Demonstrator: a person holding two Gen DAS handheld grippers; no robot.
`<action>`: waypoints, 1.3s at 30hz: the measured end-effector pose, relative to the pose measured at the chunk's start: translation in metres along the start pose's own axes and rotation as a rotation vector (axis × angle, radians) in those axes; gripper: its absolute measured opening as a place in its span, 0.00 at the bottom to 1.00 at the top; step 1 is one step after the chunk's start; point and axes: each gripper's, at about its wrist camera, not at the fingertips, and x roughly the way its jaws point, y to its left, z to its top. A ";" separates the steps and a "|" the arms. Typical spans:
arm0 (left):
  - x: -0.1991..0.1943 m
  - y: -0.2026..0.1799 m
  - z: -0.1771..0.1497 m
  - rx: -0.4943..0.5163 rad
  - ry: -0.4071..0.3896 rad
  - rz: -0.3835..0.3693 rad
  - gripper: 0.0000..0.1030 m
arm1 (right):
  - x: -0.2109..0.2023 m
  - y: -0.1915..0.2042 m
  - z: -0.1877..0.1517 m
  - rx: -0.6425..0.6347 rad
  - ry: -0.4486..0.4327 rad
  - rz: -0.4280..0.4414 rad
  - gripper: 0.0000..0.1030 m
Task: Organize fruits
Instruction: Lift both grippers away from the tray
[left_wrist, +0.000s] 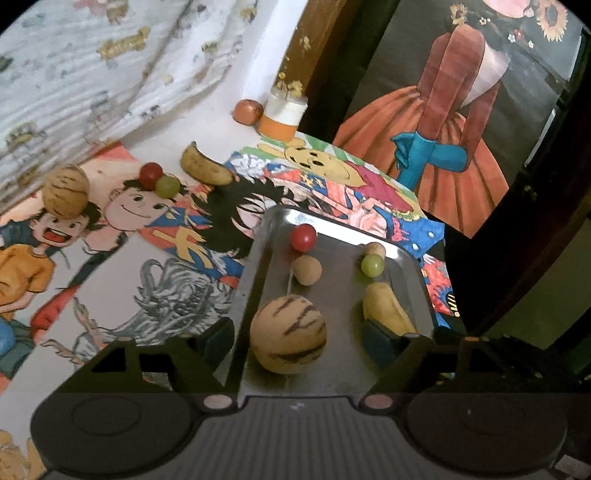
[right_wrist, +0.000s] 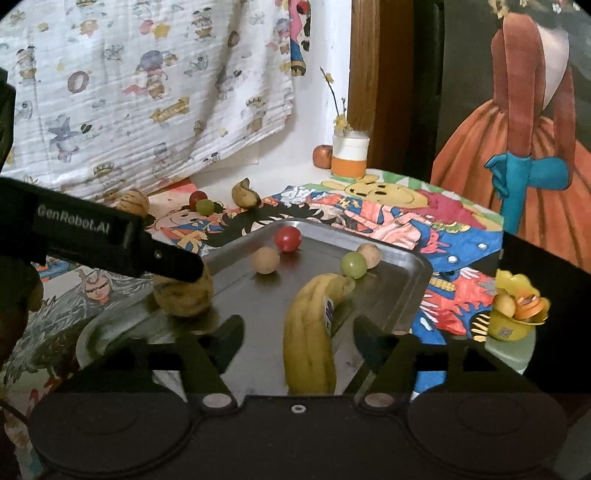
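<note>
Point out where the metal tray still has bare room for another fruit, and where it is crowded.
Bare metal shows mid-tray, bordered by the tan ball, striped melon and banana. The far edge is crowded: red grape, green grape and a second tan ball. Both open grippers fill the near end.

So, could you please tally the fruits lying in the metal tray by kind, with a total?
Metal tray contents:
Striped melon: 1
Banana: 1
Red grape: 1
Green grape: 1
Small tan round fruits: 2
Total: 6
</note>
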 end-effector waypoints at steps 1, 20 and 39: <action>-0.003 0.000 0.000 0.000 -0.005 0.007 0.85 | -0.004 0.002 -0.001 0.002 -0.003 -0.005 0.81; -0.071 0.034 -0.038 0.079 0.003 0.110 1.00 | -0.055 0.045 -0.022 0.157 0.076 -0.017 0.99; -0.106 0.052 -0.066 0.100 0.037 0.194 1.00 | -0.065 0.088 -0.028 0.134 0.231 -0.045 0.99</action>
